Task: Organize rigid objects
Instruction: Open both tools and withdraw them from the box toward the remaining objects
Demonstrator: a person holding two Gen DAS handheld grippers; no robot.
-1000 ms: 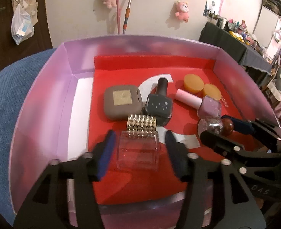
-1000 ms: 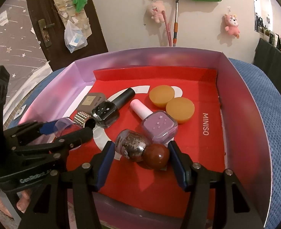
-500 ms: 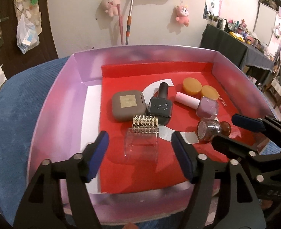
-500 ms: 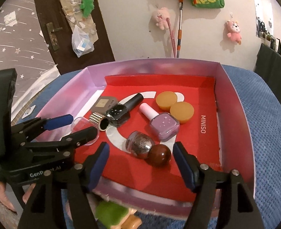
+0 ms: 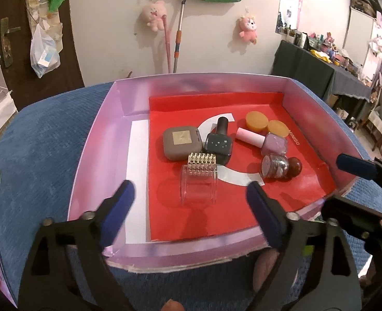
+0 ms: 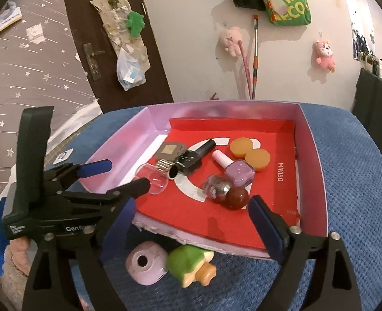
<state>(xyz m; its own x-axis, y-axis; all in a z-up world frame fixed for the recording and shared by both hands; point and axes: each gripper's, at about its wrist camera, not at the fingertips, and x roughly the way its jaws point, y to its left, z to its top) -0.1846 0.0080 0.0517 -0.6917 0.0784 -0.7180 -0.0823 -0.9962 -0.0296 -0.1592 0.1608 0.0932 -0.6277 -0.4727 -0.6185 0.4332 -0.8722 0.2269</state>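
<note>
Red lining covers the floor of the lilac box point(image 5: 97, 134), and we count seven things already lying in it: a brown compact point(image 5: 181, 142), a dark polish bottle point(image 5: 218, 142), a pink-capped lilac bottle point(image 5: 264, 141), two amber discs point(image 5: 266, 124), a glittery bottle with a brown ball cap point(image 5: 280, 167) and a clear bottle with a studded gold cap point(image 5: 198, 181). From the clear bottle, the compact sits at about eleven o'clock and the glittery bottle at three.

Our left gripper point(image 5: 191, 207) and right gripper point(image 6: 191, 217) both hang at the box's near edge, at six o'clock, tongs spread wide and gripping nothing.

Most of the sorting looks done to us. Outside the box, a lilac round object point(image 6: 146, 267) and a green-capped figurine point(image 6: 191, 267) lie on the blue cloth point(image 6: 359, 181), apparently next.
</note>
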